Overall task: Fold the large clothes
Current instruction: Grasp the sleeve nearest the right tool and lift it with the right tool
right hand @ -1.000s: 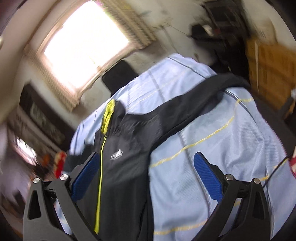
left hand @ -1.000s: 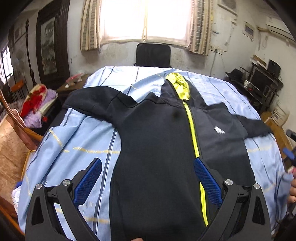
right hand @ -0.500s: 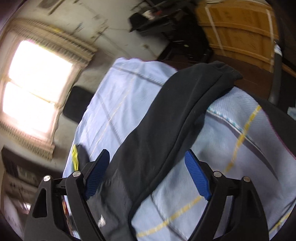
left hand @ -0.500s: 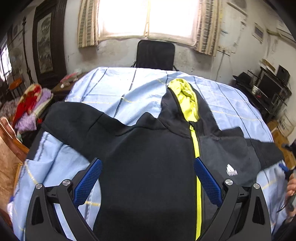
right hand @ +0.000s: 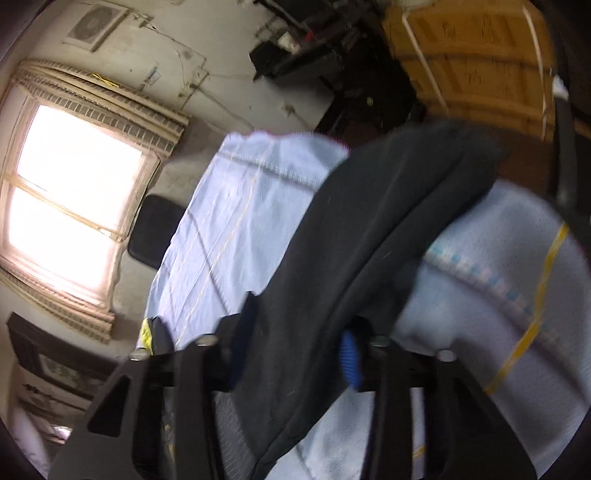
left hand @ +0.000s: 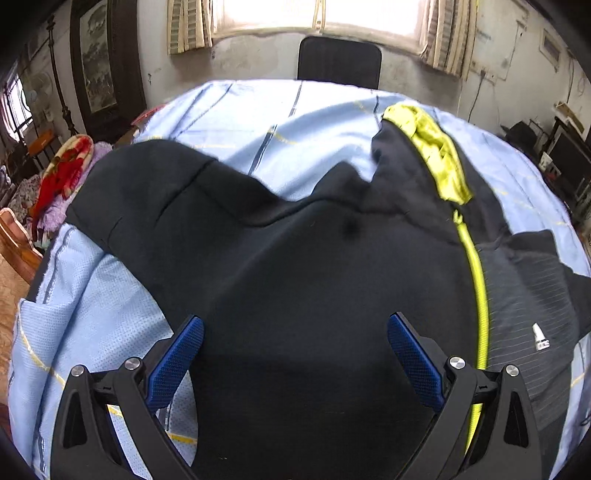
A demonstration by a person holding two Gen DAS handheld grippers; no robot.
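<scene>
a: where is your jacket [left hand: 314,280]?

b: it lies flat on the light blue sheet [left hand: 96,310] that covers the table. the front faces up. the yellow zipper [left hand: 478,288] runs down it, and the yellow lining of the hood [left hand: 439,158] shows at the far end.

a: and the sleeve [right hand: 369,236]?

b: it stretches out to the side, over the sheet, toward the table's edge.

a: what does your right gripper [right hand: 295,350] do?

b: its jaws are closing. the sleeve sits between the blue pads [right hand: 349,354], and they look tight on the cloth.

a: and your left gripper [left hand: 295,354]?

b: it hangs over the jacket's dark body. its fingers [left hand: 177,362] stand wide apart and grab nothing.

a: what is around the table?

b: a black chair [left hand: 340,61] stands at the far end, under a bright window [left hand: 317,14]. a red and purple blanket [left hand: 62,173] lies off to the left.
</scene>
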